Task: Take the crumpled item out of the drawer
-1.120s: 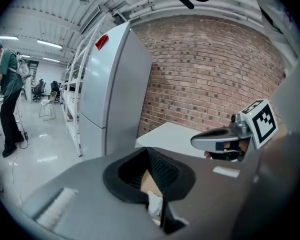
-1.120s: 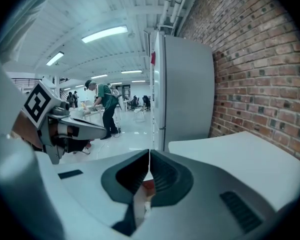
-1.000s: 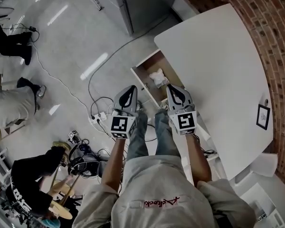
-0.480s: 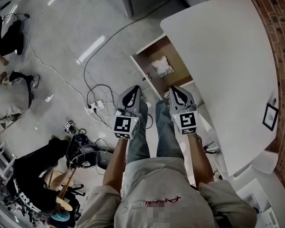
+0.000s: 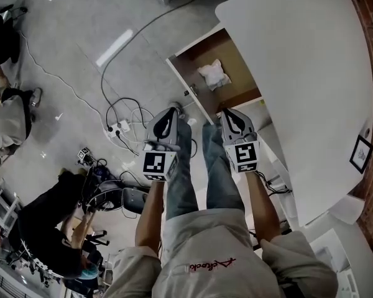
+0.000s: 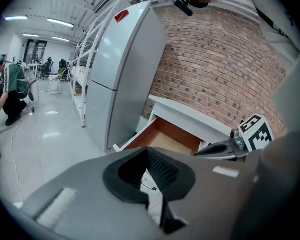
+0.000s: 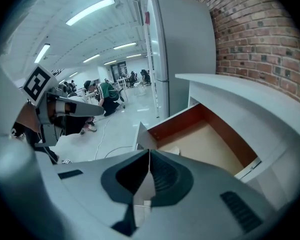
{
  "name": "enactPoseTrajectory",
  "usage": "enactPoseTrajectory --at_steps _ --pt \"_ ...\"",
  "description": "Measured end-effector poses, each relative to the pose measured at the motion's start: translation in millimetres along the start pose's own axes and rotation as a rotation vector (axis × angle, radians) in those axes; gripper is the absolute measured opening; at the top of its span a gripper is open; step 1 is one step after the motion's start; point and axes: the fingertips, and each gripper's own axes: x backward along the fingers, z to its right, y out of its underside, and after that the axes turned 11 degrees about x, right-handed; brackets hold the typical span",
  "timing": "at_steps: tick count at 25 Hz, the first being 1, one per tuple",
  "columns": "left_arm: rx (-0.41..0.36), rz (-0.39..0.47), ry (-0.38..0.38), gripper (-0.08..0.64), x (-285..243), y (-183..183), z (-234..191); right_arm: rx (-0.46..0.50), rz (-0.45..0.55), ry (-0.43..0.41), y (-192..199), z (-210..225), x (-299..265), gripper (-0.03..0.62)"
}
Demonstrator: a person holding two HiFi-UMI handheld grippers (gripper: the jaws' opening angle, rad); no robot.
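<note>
The wooden drawer (image 5: pixel 206 59) stands pulled out from under the white table. A white crumpled item (image 5: pixel 214 74) lies inside it, near the middle. My left gripper (image 5: pixel 172 111) hovers over the floor in front of the drawer's front panel, shut and empty. My right gripper (image 5: pixel 227 112) is level with it, just short of the drawer's near corner, also shut and empty. In the right gripper view the drawer (image 7: pixel 210 139) lies ahead of the gripper (image 7: pixel 149 152), and only an edge of the crumpled item (image 7: pixel 174 150) shows above the jaws. The left gripper (image 6: pixel 147 152) faces the drawer (image 6: pixel 171 137) from its side.
The white table top (image 5: pixel 298 67) covers the drawer's back. A tall grey refrigerator (image 6: pixel 125 74) stands beyond the drawer against the brick wall (image 6: pixel 215 69). Cables and a power strip (image 5: pixel 117 129) lie on the floor at the left, with people (image 5: pixel 50 222) farther left. A small picture frame (image 5: pixel 360 154) sits on the table.
In the head view the drawer and crumpled item have drifted up and away from the gripper tips, so the whole drawer now shows. Both grippers stay shut side by side.
</note>
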Motion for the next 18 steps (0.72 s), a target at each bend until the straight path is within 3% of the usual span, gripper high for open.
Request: enactPoseTrajectory --at_steps 6,12,14,18 --pt "0.036 -0.001 -0.006 -0.009 -1.1 9.9 -3.6 0.014 -0.039 -0.02 11.1 -3.2 -14.9 0.014" --pt "0.044 0.006 -0.007 -0.009 -4.4 15.0 -8.2 0.096 -0.087 -0.026 12.3 10.7 -46.6 0.014" --pt "0.044 0.002 -0.005 -0.009 -5.6 17.3 -9.4 0.149 -0.107 -0.026 9.8 16.1 -61.4 0.014" --pt "0.04 -0.006 0.004 -0.009 -7.6 21.2 -10.9 0.35 -0.181 -0.037 9.6 19.9 -88.3 0.014"
